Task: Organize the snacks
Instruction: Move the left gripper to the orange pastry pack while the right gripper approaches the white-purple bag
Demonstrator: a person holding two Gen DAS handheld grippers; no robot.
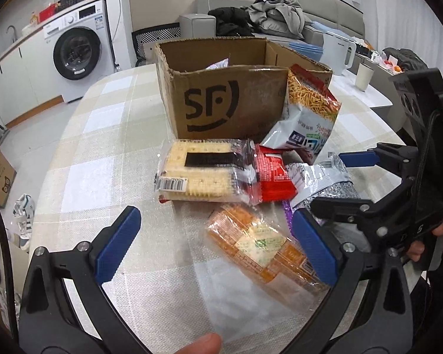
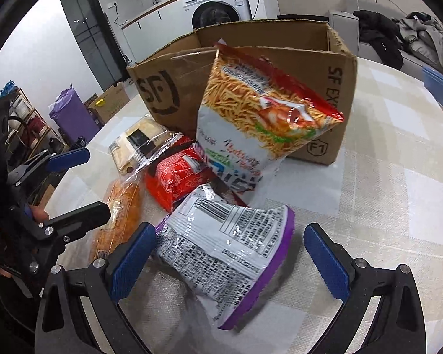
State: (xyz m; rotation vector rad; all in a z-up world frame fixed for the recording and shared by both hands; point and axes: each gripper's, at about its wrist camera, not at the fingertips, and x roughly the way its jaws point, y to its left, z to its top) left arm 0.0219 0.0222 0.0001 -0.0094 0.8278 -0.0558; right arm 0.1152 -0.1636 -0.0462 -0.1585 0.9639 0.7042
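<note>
Right wrist view: the right gripper (image 2: 230, 262) is spread wide around the purple-edged packet (image 2: 230, 253) at lower centre, not yet clenched. Squeeze across its crinkled middle, then lift toward the cardboard box (image 2: 174, 73) above. The left gripper (image 1: 215, 247), also released, straddles the orange cracker pack (image 1: 260, 244).

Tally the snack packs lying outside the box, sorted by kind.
Cracker packs: 2, a clear one and an orange one
Snack bags: 3, a noodle-stick bag, a red bag and a purple-edged bag
Total: 5
</note>
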